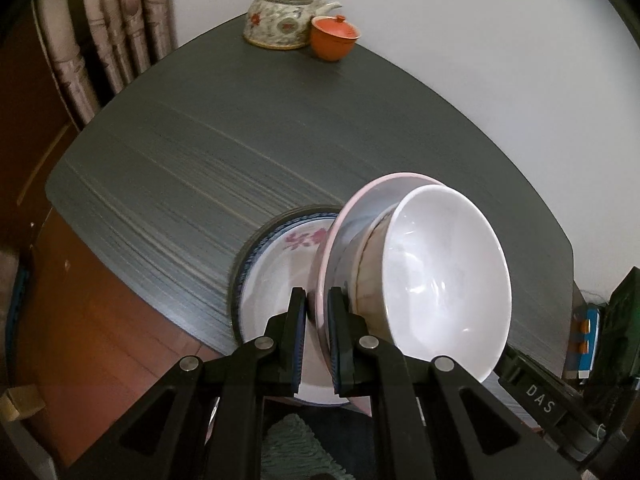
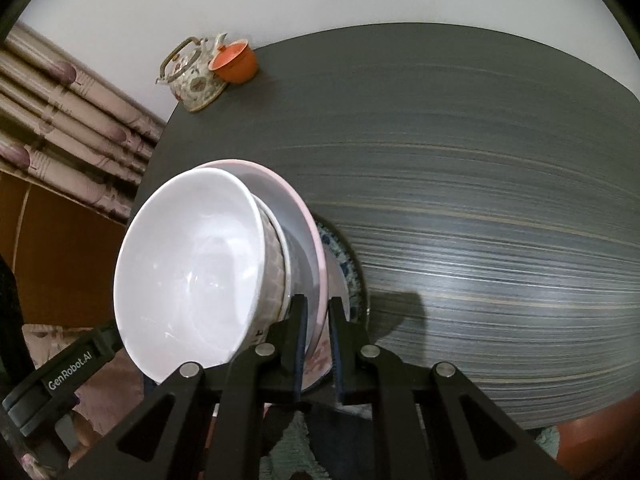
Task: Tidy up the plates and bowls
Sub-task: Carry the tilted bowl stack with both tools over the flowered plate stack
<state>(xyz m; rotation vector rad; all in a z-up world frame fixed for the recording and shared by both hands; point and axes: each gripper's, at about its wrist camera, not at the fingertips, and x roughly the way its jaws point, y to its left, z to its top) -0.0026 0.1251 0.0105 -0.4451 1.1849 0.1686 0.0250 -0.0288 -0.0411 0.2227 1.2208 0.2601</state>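
Two claws, the left claw (image 1: 317, 308) and right claw (image 2: 318, 316), pinch opposite rims of the pink plate (image 1: 340, 232) bearing nested bowls (image 1: 444, 280), near the flowered plate (image 1: 276, 264) at the counter (image 1: 240, 140) edge; tilting could slide the bowls off.

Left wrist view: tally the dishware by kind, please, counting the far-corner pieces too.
Plates: 2, the pink plate held by the left gripper and right gripper, and the blue-rimmed plate below it.
Bowls: 1 for certain, the white bowl; any bowl nested under it cannot be told.
Teapots: 1, the floral teapot.
Lidded cups: 1, the orange cup.
Total: 5
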